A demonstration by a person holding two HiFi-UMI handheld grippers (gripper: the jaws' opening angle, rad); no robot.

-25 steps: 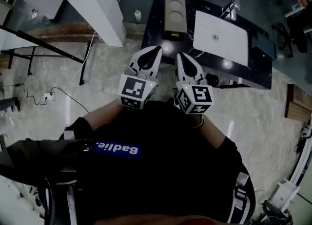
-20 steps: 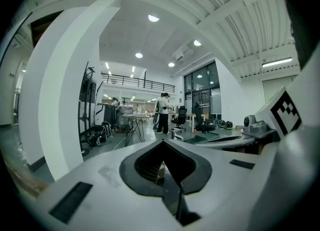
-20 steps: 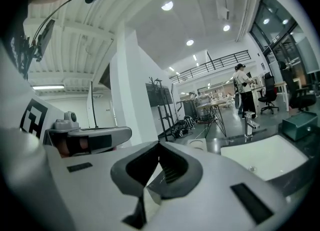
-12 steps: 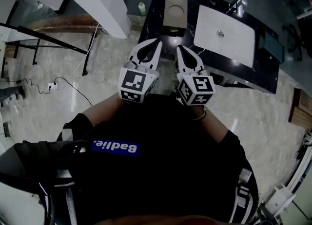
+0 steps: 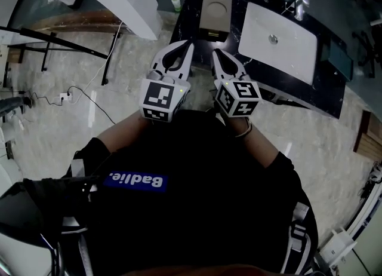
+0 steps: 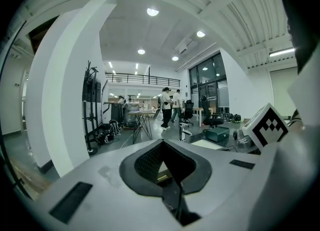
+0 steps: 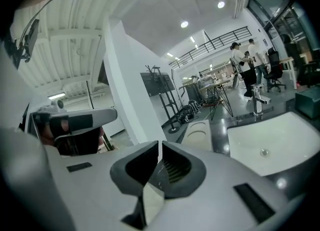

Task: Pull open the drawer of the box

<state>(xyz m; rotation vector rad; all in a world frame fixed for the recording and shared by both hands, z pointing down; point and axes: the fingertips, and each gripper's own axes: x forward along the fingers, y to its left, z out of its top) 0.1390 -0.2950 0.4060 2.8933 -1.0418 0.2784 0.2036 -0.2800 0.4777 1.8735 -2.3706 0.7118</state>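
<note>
A person in a black shirt (image 5: 197, 221) holds both tools close to the chest, facing a black marbled counter (image 5: 325, 74). The hands are mostly hidden under the grippers' marker cubes (image 5: 160, 103), and the counter's far-right end is cut off by the frame.

The tan oblong box (image 5: 215, 7), with two round hollows in its top, stands on that counter just left of the white rectangular sink basin (image 5: 262, 27). Its long axis runs straight away from the person, parallel to the basin's left edge, and its short end faces back toward the grippers. That near end is small and dark in the head view, with only a pale strip showing, so no drawer front or handle can be made out. In the right gripper view only the box's top (image 7: 202, 132) shows left of the basin (image 7: 272, 135), with the end out of sight behind the jaws.

The left gripper (image 5: 186, 45) (image 6: 161, 142) has its jaws closed tip to tip on nothing. The right gripper (image 5: 216, 54) (image 7: 159, 144) is all but closed, only a hairline gap between the tips, and likewise empty. Both sit short of the counter, left of the basin, pointing toward the box.
</note>
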